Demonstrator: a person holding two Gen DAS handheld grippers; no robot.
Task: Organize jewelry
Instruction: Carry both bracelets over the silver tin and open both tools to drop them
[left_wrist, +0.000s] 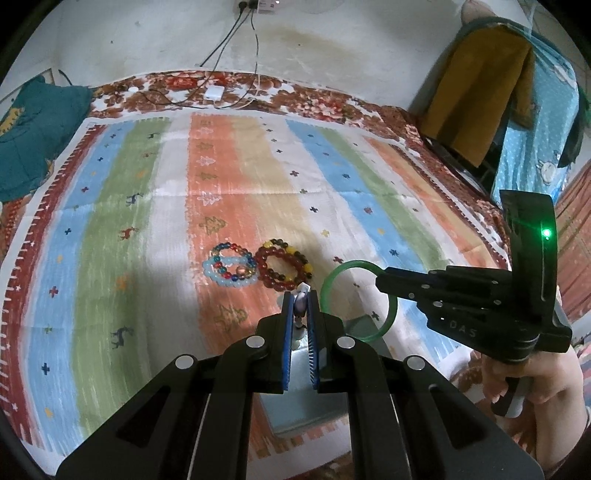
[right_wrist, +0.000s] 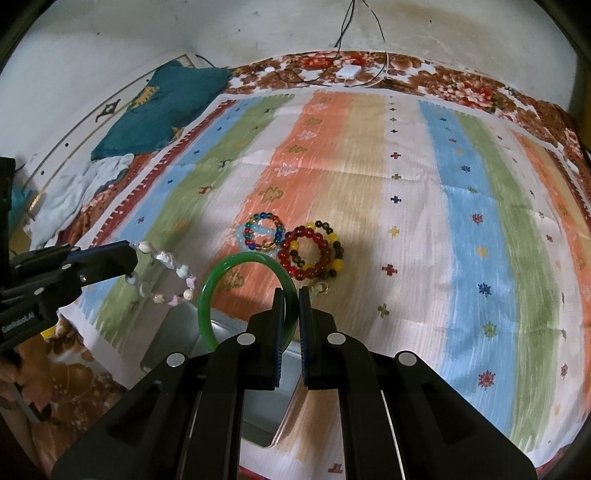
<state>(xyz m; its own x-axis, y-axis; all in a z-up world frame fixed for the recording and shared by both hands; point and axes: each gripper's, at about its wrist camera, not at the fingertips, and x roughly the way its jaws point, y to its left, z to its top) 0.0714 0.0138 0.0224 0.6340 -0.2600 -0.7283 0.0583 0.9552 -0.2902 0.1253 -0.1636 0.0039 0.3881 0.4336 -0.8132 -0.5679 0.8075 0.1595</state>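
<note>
Striped cloth (left_wrist: 258, 177) in orange, blue, green and white covers the bed, with a stained wall and trailing cables behind it. From your left wrist camera, your left claw (left_wrist: 303, 295) is pinching a pale beaded bracelet (left_wrist: 301, 304), of which only a bead or two shows between the blue pads. Just beyond its tips lie a blue-and-multicolour bead bracelet (left_wrist: 231, 267) and a red-and-yellow bead bracelet (left_wrist: 284, 264), side by side and touching. To the right, your right claw (left_wrist: 382, 282) holds a green bangle (left_wrist: 328, 280) upright above a grey tray (left_wrist: 306, 402).

From your right wrist camera, your right claw (right_wrist: 291, 291) is pressed onto the green bangle (right_wrist: 207, 295), gripping its right side. At left, your left claw (right_wrist: 131, 258) dangles the pale beaded bracelet (right_wrist: 166, 273) over the grey tray (right_wrist: 177, 332). Both bead bracelets (right_wrist: 264, 232) (right_wrist: 310, 249) rest on the striped cloth (right_wrist: 406, 184) ahead.
</note>
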